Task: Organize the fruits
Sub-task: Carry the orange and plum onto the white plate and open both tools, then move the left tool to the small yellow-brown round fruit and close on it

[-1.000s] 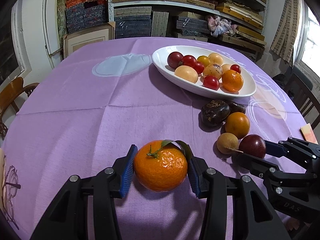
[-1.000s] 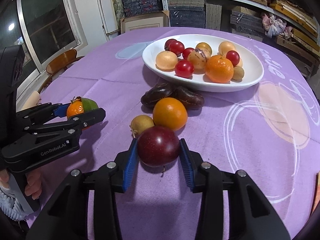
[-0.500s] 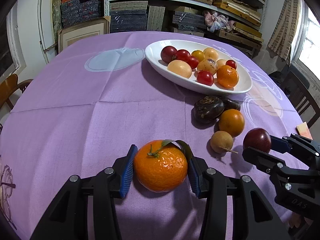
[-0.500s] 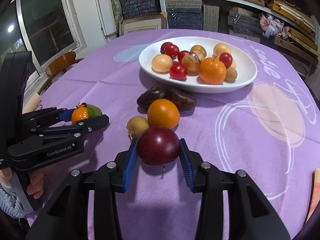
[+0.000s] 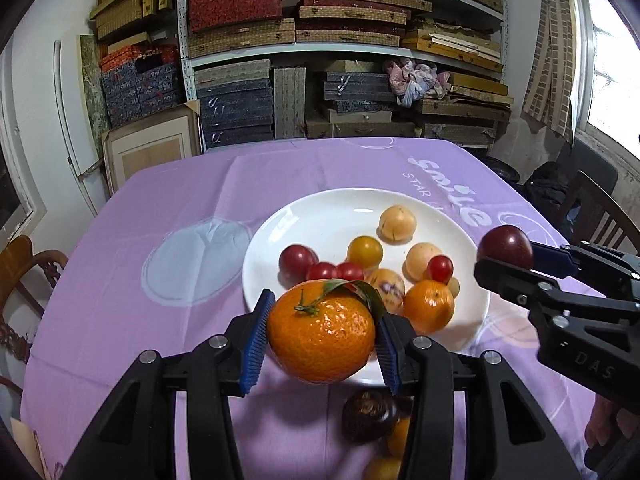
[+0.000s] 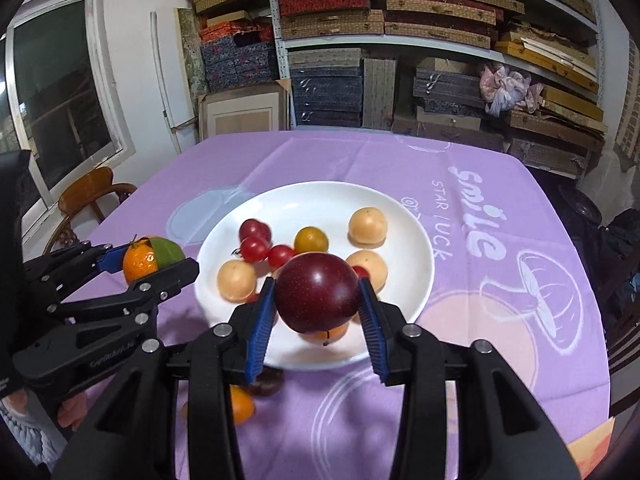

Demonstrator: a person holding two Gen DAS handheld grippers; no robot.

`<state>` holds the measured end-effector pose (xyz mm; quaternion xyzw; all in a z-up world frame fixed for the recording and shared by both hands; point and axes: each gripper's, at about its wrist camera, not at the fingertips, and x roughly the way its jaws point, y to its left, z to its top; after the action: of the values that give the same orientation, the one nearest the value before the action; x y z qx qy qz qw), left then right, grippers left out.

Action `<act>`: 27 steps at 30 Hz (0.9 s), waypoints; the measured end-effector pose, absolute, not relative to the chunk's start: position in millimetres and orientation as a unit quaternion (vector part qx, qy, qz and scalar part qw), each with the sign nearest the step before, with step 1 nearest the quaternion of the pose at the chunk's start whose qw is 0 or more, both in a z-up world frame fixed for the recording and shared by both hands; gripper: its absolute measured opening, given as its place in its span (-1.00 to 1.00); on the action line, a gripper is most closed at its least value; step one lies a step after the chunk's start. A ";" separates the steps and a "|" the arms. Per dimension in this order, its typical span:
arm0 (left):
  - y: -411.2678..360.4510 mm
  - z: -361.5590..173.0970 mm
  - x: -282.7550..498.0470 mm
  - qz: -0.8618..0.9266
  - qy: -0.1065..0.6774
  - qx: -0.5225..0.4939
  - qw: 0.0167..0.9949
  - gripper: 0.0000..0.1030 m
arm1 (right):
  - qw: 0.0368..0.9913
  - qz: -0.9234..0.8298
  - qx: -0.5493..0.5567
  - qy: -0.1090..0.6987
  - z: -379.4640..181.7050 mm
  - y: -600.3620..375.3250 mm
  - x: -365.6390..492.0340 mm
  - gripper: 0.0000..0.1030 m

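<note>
My left gripper [image 5: 320, 334] is shut on a leafy orange mandarin [image 5: 322, 338], held in the air over the near rim of the white plate [image 5: 320, 216]. My right gripper [image 6: 318, 300] is shut on a dark red plum [image 6: 317, 292], also lifted above the plate [image 6: 412, 248]. Each gripper shows in the other's view: the plum [image 5: 505, 247] at the right, the mandarin [image 6: 140, 260] at the left. The plate holds several small fruits: cherry tomatoes [image 6: 254, 249], pale yellow fruits [image 6: 367, 225] and an orange [image 5: 429, 306].
On the purple cloth [image 5: 160, 320] below the plate lie a dark brown fruit [image 5: 370, 416], an orange [image 6: 242, 404] and a yellowish fruit [image 5: 382, 468]. Wooden chairs [image 6: 90, 194] stand at the table's left and right edges. Shelves of boxes [image 5: 320, 40] fill the back wall.
Both grippers have risen and moved forward with their fruits, from low over the cloth to above the plate. The loose fruits on the cloth now lie beneath and behind them.
</note>
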<state>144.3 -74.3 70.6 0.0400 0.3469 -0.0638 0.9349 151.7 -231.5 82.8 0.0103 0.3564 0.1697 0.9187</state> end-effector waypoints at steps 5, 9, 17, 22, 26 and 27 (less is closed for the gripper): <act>-89.6 55.2 189.8 -0.059 0.369 0.043 0.927 -0.08 | 0.908 0.160 0.019 0.386 62.9 -231.3 210.3 -0.22; -90.2 35.9 208.1 -0.057 0.391 0.033 0.918 -0.08 | 0.904 0.158 0.011 0.396 44.9 -223.4 233.0 -0.22; -88.8 23.6 210.8 -0.053 0.387 0.042 0.920 0.25 | 0.910 0.158 0.000 0.384 33.4 -216.9 239.9 0.02; -77.4 47.7 192.6 -0.029 0.350 0.042 0.935 0.71 | 0.933 0.149 0.020 0.327 68.8 -234.8 208.5 0.60; -55.3 69.4 164.7 -0.019 0.331 0.028 0.943 0.93 | 0.949 0.143 0.048 0.277 95.3 -257.2 160.2 0.92; -50.5 71.3 156.1 -0.017 0.330 0.025 0.943 0.93 | 0.950 0.141 0.049 0.273 96.4 -261.9 147.9 0.92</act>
<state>156.1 -50.5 71.3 0.0252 0.3303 -0.0171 0.9434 147.9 -261.9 96.4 0.0492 0.2728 0.1410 0.9504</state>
